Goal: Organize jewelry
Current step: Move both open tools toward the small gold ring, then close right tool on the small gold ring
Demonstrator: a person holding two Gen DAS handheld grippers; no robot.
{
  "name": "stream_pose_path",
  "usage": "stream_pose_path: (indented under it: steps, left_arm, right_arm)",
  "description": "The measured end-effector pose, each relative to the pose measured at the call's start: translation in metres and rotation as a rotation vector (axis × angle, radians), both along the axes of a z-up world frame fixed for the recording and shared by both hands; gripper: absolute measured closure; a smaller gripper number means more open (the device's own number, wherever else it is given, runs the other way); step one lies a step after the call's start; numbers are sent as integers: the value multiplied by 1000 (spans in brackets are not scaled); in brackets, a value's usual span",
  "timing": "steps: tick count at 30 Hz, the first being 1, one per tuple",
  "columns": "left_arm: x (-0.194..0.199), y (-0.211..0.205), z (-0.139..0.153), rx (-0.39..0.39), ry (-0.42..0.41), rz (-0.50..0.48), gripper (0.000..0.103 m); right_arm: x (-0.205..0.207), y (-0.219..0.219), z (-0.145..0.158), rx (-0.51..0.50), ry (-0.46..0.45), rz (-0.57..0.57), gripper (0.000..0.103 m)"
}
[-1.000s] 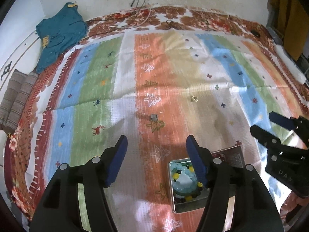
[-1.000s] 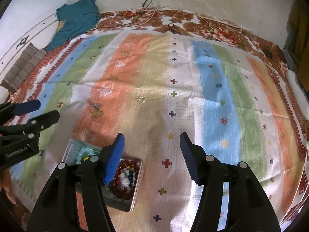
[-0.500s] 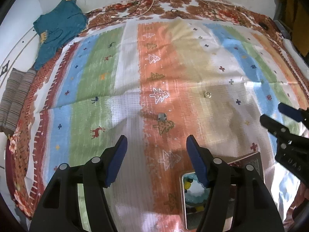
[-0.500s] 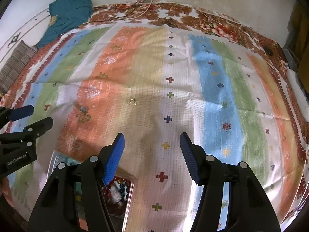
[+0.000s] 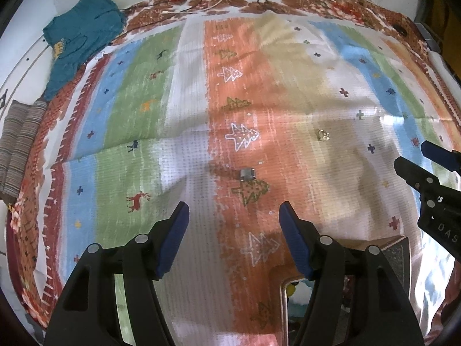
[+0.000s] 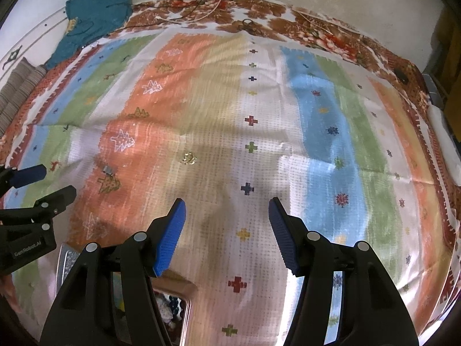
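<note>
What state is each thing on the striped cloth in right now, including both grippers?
left gripper: open, empty.
right gripper: open, empty.
silver ring: loose on the cloth, untouched.
gold piece: loose on the cloth, untouched.
jewelry box: open, beads inside.
teal garment: crumpled at the far corner.

The cloth [image 5: 187,150] runs in blue, green, white, orange and tan stripes, dotted with small crosses, trees and red deer; its border is rust-red with flowers. At upper left lies a teal garment [image 5: 83,31]. Each hand-held gripper [image 5: 233,225] [image 6: 226,225] is black with blue pads. One ring [image 5: 247,174] is silver, the other ring [image 5: 322,135] gold.
</note>
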State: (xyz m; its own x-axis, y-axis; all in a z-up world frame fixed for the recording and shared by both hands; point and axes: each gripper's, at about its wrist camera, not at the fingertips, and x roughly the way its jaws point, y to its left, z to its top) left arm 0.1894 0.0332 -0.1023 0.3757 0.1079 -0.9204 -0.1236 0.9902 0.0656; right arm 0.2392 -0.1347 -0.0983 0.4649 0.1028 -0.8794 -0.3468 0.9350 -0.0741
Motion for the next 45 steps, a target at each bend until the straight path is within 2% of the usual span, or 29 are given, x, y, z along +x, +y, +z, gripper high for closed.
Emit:
stream_pose_path:
  steps: [11, 31, 42, 45]
  left_arm:
    - [14, 9, -13, -41, 32, 14, 38]
    - [46, 14, -44, -54, 97, -14, 41]
    - [55, 11, -56, -71, 122, -36, 50]
    - [57, 12, -60, -73, 131, -33, 57]
  right_arm:
    - [19, 9, -17, 4, 46, -4, 43]
    - [62, 31, -45, 5, 90, 34, 43]
    - [72, 55, -58, -15, 123, 117, 43]
    - [73, 59, -62, -24, 131, 128, 43]
